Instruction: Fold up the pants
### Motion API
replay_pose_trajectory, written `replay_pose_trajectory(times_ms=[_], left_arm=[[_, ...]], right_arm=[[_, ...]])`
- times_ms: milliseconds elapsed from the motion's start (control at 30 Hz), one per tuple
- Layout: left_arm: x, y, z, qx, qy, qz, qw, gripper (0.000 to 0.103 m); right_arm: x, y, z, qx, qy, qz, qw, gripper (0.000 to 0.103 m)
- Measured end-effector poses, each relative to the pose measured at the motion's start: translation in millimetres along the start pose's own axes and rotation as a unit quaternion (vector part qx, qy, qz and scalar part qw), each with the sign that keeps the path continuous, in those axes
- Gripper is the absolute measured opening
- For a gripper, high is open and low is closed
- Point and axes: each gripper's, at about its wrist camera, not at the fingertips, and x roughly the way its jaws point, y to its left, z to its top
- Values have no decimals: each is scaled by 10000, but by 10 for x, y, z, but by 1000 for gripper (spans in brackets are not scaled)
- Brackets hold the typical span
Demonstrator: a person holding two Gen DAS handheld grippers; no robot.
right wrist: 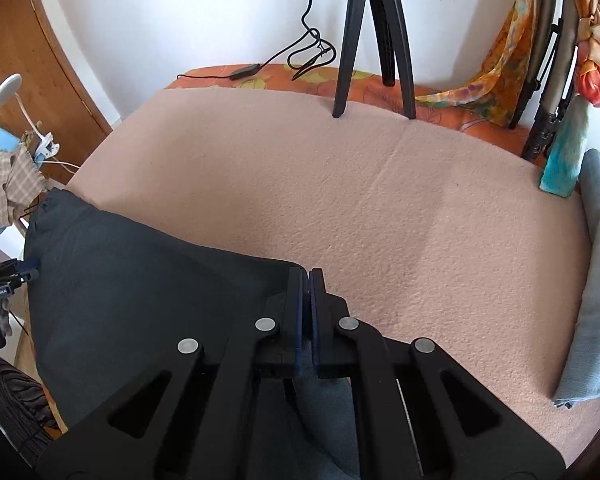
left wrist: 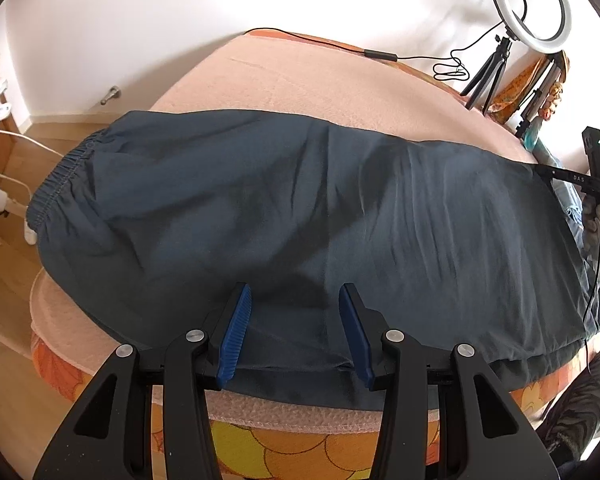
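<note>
Dark blue pants [left wrist: 300, 200] lie spread across a pink blanket [left wrist: 300, 80], with the elastic waistband [left wrist: 60, 176] at the left end. My left gripper [left wrist: 295, 288] hovers over the near edge of the pants with its blue pads apart; fabric lies under and between them, unpinched. In the right wrist view the pants [right wrist: 120, 280] fill the lower left. My right gripper [right wrist: 309, 274] has its jaws pressed together on the far corner of the leg end. The right gripper [left wrist: 540, 168] also shows at the right end of the pants. The left gripper [right wrist: 30, 267] peeks in at the left edge.
A ring light [left wrist: 532, 4] on a black tripod [right wrist: 364, 40] stands at the back with a trailing cable [left wrist: 380, 55]. A folded light-blue cloth [right wrist: 596, 280] lies along the blanket's right edge beside a teal item [right wrist: 564, 152]. A wooden door [right wrist: 40, 60] is at left.
</note>
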Motion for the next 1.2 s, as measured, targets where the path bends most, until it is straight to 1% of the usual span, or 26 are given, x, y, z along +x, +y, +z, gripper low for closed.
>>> replay_pose_trajectory(times_ms=[67, 100, 200, 233, 267, 300, 367, 433, 500, 567, 600, 667, 733, 800, 867, 1000, 1067, 1167, 1200], left_arm=[[-12, 39, 3, -57, 9, 40, 10000, 44], [-16, 65, 1, -117, 15, 91, 9999, 44], [-72, 228, -41, -409, -20, 231, 9989, 44], [-92, 285, -62, -498, -33, 339, 9982, 44], [-117, 345, -83, -569, -45, 444, 9974, 43], [-144, 406, -107, -666, -58, 463, 9967, 43], [-218, 529, -141, -970, -158, 349, 9945, 43], [-333, 671, -146, -1297, -397, 411, 9899, 43], [-460, 833, -138, -1670, -680, 337, 9830, 45], [-529, 1006, -116, -2091, -893, 239, 9735, 55], [-536, 1082, -101, -2253, -903, 236, 9698, 58], [-471, 1187, -21, -2528, -844, 248, 9635, 58], [-382, 1260, 62, -2683, -785, 317, 9596, 58], [-330, 1333, 77, -2796, -743, 407, 9564, 58], [-255, 1389, 61, -2915, -654, 467, 9532, 58], [-183, 1483, 43, -2948, -591, 609, 9518, 56], [-156, 1493, 20, -2984, -581, 659, 9504, 55], [-147, 1508, 17, -2981, -623, 634, 9504, 55], [-151, 1512, 20, -2960, -646, 655, 9507, 55]], right_arm=[[40, 19, -7, -16, 87, 123, 9999, 4], [53, 26, -14, -28, 123, 116, 9999, 4], [58, 84, -12, -136, 171, -30, 9998, 7], [37, 101, -15, -160, 153, -58, 9997, 8], [3, 116, -12, -185, 104, -120, 9997, 13], [-39, 118, -16, -198, 42, -236, 9995, 27], [-190, 193, -34, -275, -228, -508, 9981, 42], [-377, 304, -72, -436, -464, -565, 9964, 44], [-571, 459, -152, -627, -613, -539, 9947, 48], [-727, 660, -276, -849, -679, -316, 9936, 52], [-783, 776, -350, -1020, -684, -300, 9920, 53], [-852, 1060, -520, -1386, -705, -298, 9874, 55], [-910, 1286, -672, -1675, -644, -179, 9836, 55], [-968, 1482, -833, -1766, -532, 236, 9826, 55], [-957, 1704, -1000, -1900, -304, 636, 9792, 55], [-839, 2190, -1374, -2374, 82, 1210, 9638, 55], [-714, 2380, -1523, -2603, 264, 1284, 9566, 55], [-504, 2580, -1696, -2855, 494, 1270, 9486, 55], [-451, 2626, -1729, -2899, 532, 1210, 9479, 52]])
